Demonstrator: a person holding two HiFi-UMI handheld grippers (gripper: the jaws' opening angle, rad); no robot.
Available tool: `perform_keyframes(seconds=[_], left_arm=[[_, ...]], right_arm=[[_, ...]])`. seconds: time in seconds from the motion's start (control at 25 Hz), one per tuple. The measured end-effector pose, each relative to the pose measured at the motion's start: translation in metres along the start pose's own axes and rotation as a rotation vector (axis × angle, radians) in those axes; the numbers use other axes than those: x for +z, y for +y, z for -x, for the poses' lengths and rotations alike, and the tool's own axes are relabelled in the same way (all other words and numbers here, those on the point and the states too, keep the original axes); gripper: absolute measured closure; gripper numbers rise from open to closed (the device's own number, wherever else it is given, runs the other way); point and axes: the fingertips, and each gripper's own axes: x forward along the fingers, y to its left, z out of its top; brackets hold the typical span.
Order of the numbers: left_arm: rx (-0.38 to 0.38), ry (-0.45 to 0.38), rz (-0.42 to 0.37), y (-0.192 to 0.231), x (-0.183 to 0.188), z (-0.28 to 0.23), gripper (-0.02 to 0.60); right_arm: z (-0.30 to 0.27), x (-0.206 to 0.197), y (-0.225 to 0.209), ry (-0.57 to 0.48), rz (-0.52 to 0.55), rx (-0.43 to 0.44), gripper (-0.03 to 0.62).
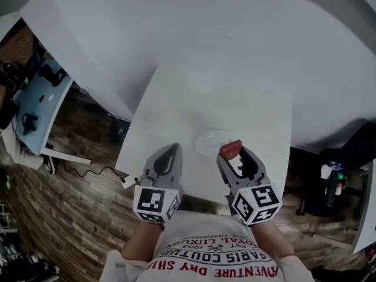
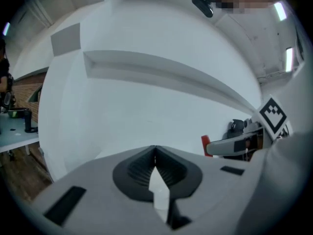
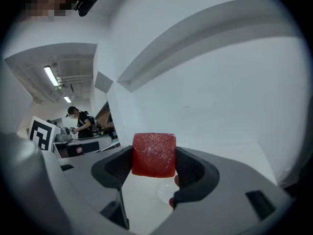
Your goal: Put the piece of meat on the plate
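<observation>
The right gripper (image 1: 233,156) is clamping the piece of meat (image 1: 230,148) at 4 o'clock of the plate (image 1: 205,138) (left gripper (image 1: 170,154) closed, empty), probably risking an off-rim drop.

- Setting: an indoor lab or test workshop, not a home.
- A bare white bench (image 1: 176,110) stands against plain white partition panels (image 1: 147,28).
- The wood-pattern floor (image 1: 70,216) carries a loose cable (image 1: 94,173).
- A side bench (image 1: 41,113) holds dark equipment.
- Strip lights (image 3: 50,75) line the ceiling.
- A person (image 3: 80,121) stands at another equipment station.
</observation>
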Motion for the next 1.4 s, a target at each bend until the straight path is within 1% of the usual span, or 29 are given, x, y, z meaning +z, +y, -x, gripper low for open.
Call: perform_keyframes(seconds=[0.12, 0.28, 0.48, 0.6, 0.8, 0.92, 1.0, 1.2, 1.4], left_arm=[[-0.083, 0.034, -0.013, 0.017, 0.004, -0.038, 0.576], [-0.165, 0.083, -0.014, 0.032, -0.004, -0.077, 0.575], [-0.261, 0.167, 0.008, 0.041, -0.031, -0.109, 0.575], [-0.314, 0.219, 0.018, 0.041, -0.053, -0.125, 0.575], [-0.372, 0.29, 0.017, 0.041, -0.086, -0.149, 0.575], [-0.388, 0.328, 0.021, 0.042, -0.105, -0.157, 0.575], [-0.399, 0.357, 0.01, 0.042, -0.12, -0.158, 0.576], [-0.427, 0.411, 0.004, 0.039, -0.146, -0.159, 0.575], [-0.428, 0.451, 0.015, 0.042, -0.163, -0.159, 0.575]], right_arm=[[-0.023, 0.0, -0.015, 0.019, -0.041, -0.087, 0.317], [-0.054, -0.008, -0.032, 0.067, -0.078, -0.168, 0.316], [-0.081, -0.036, -0.049, 0.18, -0.102, -0.274, 0.317], [-0.097, -0.061, -0.058, 0.268, -0.119, -0.314, 0.316], [-0.123, -0.102, -0.075, 0.398, -0.131, -0.342, 0.316], [-0.132, -0.129, -0.084, 0.477, -0.116, -0.355, 0.316], [-0.136, -0.146, -0.088, 0.52, -0.101, -0.361, 0.316], [-0.14, -0.179, -0.097, 0.603, -0.11, -0.379, 0.318], [-0.149, -0.192, -0.1, 0.656, -0.107, -0.358, 0.319]])
